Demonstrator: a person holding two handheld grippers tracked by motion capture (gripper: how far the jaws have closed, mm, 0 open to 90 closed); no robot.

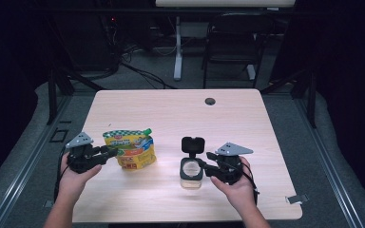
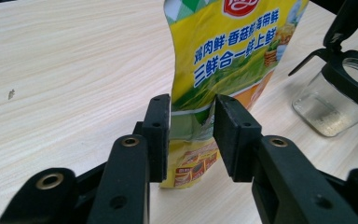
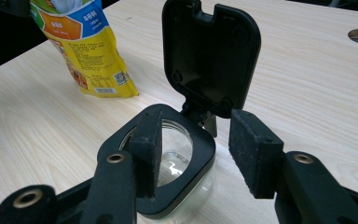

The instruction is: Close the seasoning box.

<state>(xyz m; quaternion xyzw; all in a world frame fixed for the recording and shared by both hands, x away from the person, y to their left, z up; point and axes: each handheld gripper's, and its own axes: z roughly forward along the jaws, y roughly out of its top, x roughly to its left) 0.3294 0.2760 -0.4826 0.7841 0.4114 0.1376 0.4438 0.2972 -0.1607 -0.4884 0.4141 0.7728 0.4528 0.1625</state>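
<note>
A yellow seasoning pouch [image 1: 132, 151] with a green spout stands left of the table's middle. My left gripper [image 1: 110, 152] reaches it from the left. In the left gripper view the pouch's [image 2: 223, 51] lower left part sits between the jaws of this gripper [image 2: 191, 116], which stand apart without squeezing it. A small glass jar [image 1: 191, 172] with a black collar and a raised black flip lid [image 1: 193, 145] stands right of the middle. My right gripper [image 1: 203, 166] is open at its right side. One pad [image 3: 147, 149] hangs over the jar's mouth [image 3: 175, 154], the other stays clear of the collar.
The pale wooden table [image 1: 171, 114] has a round cable hole [image 1: 210, 101] near its far edge. Beyond the table stand a black chair [image 1: 230, 42] and a white desk leg [image 1: 177, 47] on a dark floor with cables.
</note>
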